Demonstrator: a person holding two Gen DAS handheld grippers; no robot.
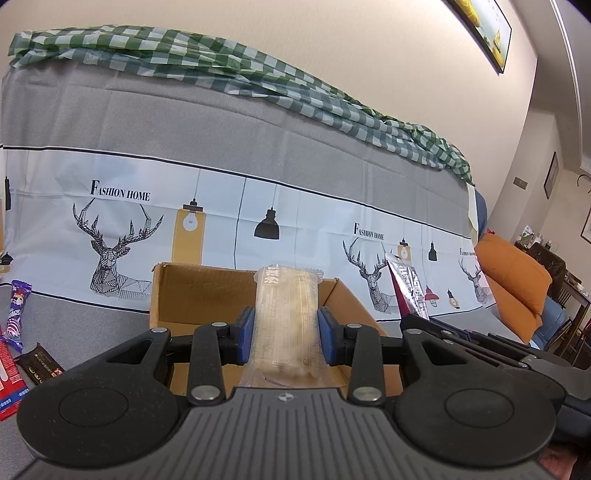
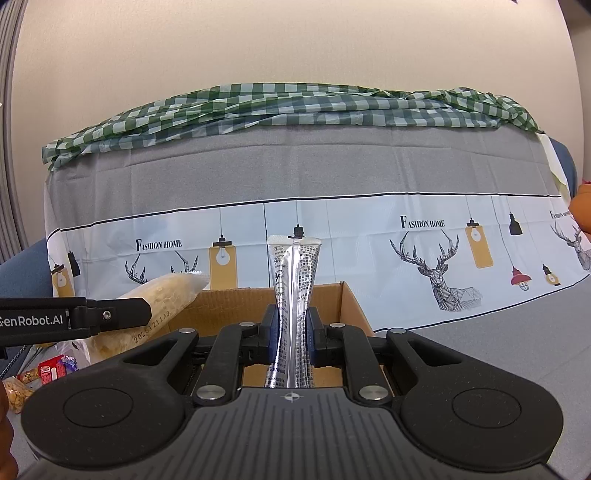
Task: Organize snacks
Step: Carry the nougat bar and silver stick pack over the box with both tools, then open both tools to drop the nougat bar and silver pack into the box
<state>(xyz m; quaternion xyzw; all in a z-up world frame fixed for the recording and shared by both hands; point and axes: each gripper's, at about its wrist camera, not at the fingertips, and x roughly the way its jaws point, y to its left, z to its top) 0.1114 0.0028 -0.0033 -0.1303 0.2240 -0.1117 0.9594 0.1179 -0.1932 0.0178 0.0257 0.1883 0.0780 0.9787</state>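
Your left claw (image 1: 284,334) clamps a clear snack bag (image 1: 286,314) and your right claw (image 2: 293,338) pinches a silver sachet (image 2: 293,291), both pointing lengthwise over the open cardboard box (image 1: 192,291) just ahead.

I am in a home living room. In front of me stands a sofa (image 2: 22,266) draped in a grey cover (image 1: 229,125) printed with deer, lamps and the words "Fashion Home", with a green checked cloth (image 2: 280,105) bunched along its back. An orange cushion (image 1: 513,273) lies on its right end. Framed pictures (image 1: 480,27) hang on the cream wall, and a dark table (image 1: 554,266) with chairs stands beyond.
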